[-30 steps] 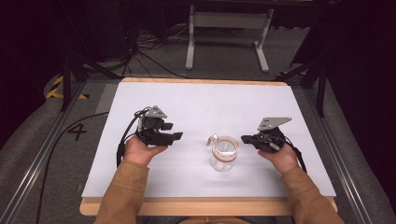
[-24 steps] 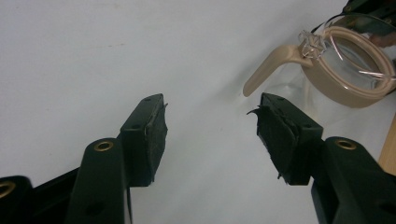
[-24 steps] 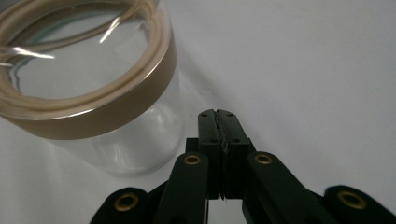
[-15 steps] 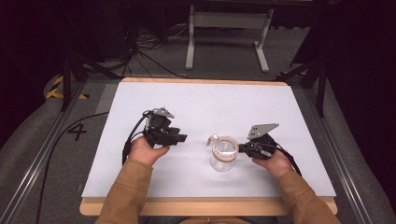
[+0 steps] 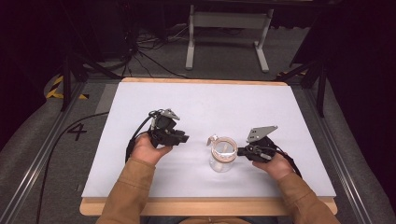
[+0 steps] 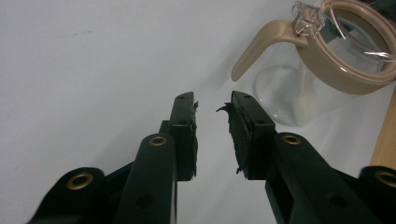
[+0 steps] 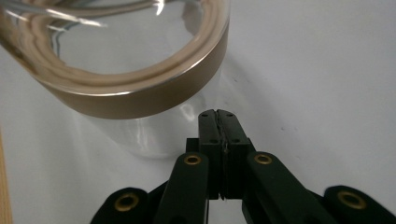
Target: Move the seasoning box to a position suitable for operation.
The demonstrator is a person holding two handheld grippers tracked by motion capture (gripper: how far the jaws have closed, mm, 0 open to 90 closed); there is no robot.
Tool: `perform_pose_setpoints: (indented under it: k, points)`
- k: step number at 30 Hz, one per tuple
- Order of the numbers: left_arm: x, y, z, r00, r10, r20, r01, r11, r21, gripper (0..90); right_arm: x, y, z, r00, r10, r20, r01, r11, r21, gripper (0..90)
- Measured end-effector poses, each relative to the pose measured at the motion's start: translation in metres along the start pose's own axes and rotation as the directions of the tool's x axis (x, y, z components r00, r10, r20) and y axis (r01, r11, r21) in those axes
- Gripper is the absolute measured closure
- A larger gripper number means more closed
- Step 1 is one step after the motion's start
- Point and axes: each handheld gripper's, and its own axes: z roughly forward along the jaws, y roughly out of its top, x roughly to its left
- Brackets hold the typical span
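**A:** Jar [image 5: 222,154], clear glass with a tan collar and a tan handle [image 6: 254,49], stands at lower centre of the high view on the white table [image 5: 210,100]. Left gripper [image 5: 180,138] sits left of it, well apart. Its jaws have just been closing; in the left gripper view they stand a narrow gap apart with nothing between them, and the handle curves down at upper right, beyond the tips.

**B:** And the right gripper [image 5: 240,151]?

**A:** Jaws pressed together on nothing, tips just beside the jar's right wall, below the collar [image 7: 140,100].

**B:** How to do it well?

**A:** My judgement: steady the jar from the right, bring the left tips level onto the handle, close gently. Glass may slide or tip if nudged.

**B:** Hard to make out?

**A:** Whether the right tips touch the glass, I cannot tell. Clear lid clip [image 6: 306,18] is glare-blurred. Jar's rim is cut off at the top of the right gripper view.
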Motion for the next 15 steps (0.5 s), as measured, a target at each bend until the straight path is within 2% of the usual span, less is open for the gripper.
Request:
perform_pose_setpoints:
  k: [1, 2, 7, 10, 14, 15]
  points:
    - [0.000, 0.001, 0.000, 0.9999, 0.015, -0.002, -0.015, 0.9998, 0.016, 73.0, 0.002, 0.000, 0.001, 1.0000, -0.002, -0.003, 0.002, 1.000, 0.008, 89.6]
    - [-0.001, 0.001, 0.002, 0.9999, 0.012, -0.002, -0.012, 0.9998, 0.016, 74.4, 0.003, 0.000, 0.001, 0.9999, -0.003, -0.010, 0.003, 1.000, 0.010, 89.6]
    - [-0.003, 0.002, 0.006, 0.9982, 0.058, -0.015, -0.057, 0.9974, 0.043, 79.8, 0.012, 0.002, 0.005, 0.9993, -0.024, -0.029, 0.025, 0.999, 0.026, 89.6]
    - [-0.004, 0.003, 0.009, 0.9983, 0.057, -0.013, -0.057, 0.9978, 0.034, 83.2, 0.015, 0.003, 0.006, 0.9988, -0.032, -0.037, 0.033, 0.999, 0.031, 89.6]
    - [-0.009, 0.005, 0.018, 0.9928, 0.119, -0.013, -0.119, 0.9927, 0.022, 83.8, 0.019, 0.003, 0.007, 0.9978, -0.041, -0.053, 0.042, 0.998, 0.035, 89.5]
    - [-0.011, 0.006, 0.021, 0.9924, 0.122, -0.013, -0.122, 0.9923, 0.018, 84.0, 0.018, 0.002, 0.007, 0.9974, -0.047, -0.055, 0.049, 0.998, 0.032, 89.5]
